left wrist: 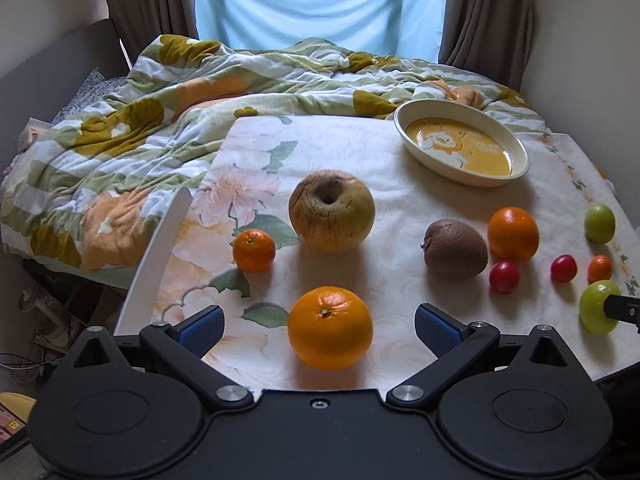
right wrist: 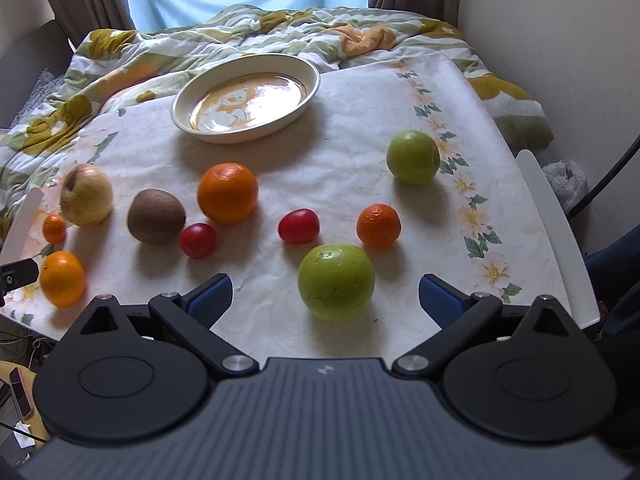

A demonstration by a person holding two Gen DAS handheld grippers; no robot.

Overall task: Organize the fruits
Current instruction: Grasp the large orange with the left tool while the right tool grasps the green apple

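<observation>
My left gripper (left wrist: 319,330) is open, its blue pads either side of a large orange (left wrist: 330,327) that rests on the table. Beyond it lie a wrinkled yellow apple (left wrist: 331,211), a small mandarin (left wrist: 254,250), a kiwi (left wrist: 456,249) and another orange (left wrist: 513,233). My right gripper (right wrist: 326,296) is open around a green apple (right wrist: 336,281) on the table. Two red cherry tomatoes (right wrist: 299,226) (right wrist: 197,240), a mandarin (right wrist: 378,225) and a second green apple (right wrist: 413,156) lie beyond. An empty oval dish (right wrist: 182,100) stands at the back.
The table has a floral cloth (left wrist: 360,152) and white raised side edges (right wrist: 556,232). A rumpled floral quilt (left wrist: 120,128) on a bed lies behind and to the left. A wall is close on the right.
</observation>
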